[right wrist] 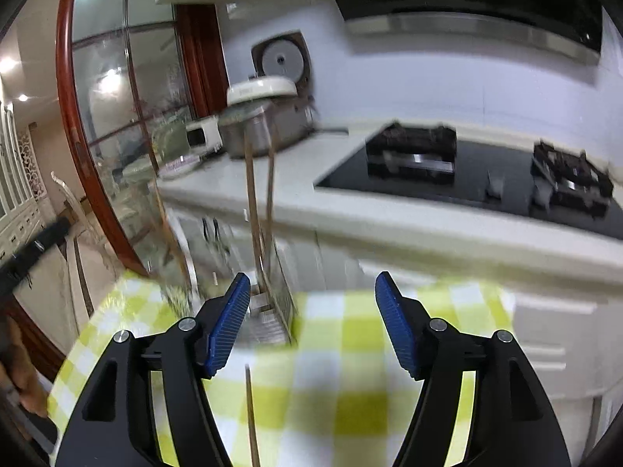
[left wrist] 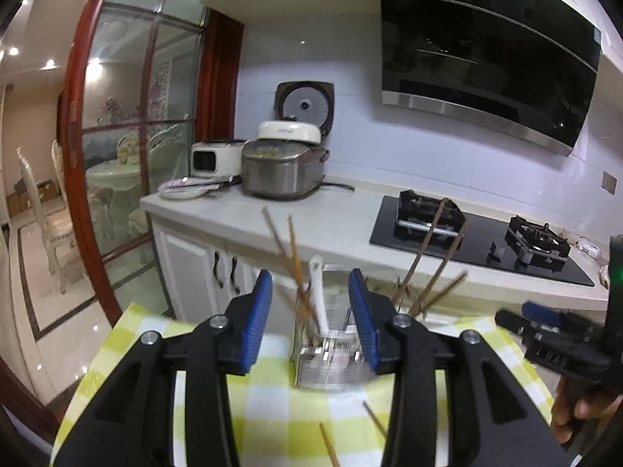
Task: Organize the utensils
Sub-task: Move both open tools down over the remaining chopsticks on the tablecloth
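Two loose chopsticks (left wrist: pixel 374 420), one rack (left wrist: pixel 331 354)

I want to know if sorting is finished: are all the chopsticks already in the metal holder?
No: two chopsticks lie loose on the checked tablecloth in front of the metal holder, left wrist view.

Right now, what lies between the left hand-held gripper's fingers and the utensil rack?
Left wrist view: only bare green-checked tablecloth before the metal wire rack; the left hand-held gripper is open.
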`<state>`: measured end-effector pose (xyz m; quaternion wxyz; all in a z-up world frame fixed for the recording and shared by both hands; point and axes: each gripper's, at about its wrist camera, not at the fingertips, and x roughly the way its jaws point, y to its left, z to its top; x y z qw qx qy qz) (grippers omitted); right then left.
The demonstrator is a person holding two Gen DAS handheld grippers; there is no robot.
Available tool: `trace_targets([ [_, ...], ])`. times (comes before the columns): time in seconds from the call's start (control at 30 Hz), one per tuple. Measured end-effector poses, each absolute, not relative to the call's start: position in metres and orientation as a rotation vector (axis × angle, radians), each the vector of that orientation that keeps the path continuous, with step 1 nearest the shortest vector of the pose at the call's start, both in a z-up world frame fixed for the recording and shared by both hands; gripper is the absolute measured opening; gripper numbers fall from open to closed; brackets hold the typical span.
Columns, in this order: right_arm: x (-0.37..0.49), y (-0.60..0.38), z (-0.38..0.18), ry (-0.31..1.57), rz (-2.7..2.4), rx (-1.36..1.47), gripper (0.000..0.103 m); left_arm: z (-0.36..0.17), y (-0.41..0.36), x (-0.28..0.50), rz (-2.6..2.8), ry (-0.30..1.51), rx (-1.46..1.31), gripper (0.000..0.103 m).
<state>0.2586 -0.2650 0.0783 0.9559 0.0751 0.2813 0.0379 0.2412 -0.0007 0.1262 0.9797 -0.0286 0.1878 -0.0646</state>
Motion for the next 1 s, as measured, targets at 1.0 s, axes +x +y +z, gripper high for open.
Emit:
trace_targets([
  [1.0, 0.188, -0.243, -0.050, 0.792, 0.022, 0.105, 0.076, -0.059, -0.032, 0.263, -0.155, 0.988, -0.031, 0.027],
])
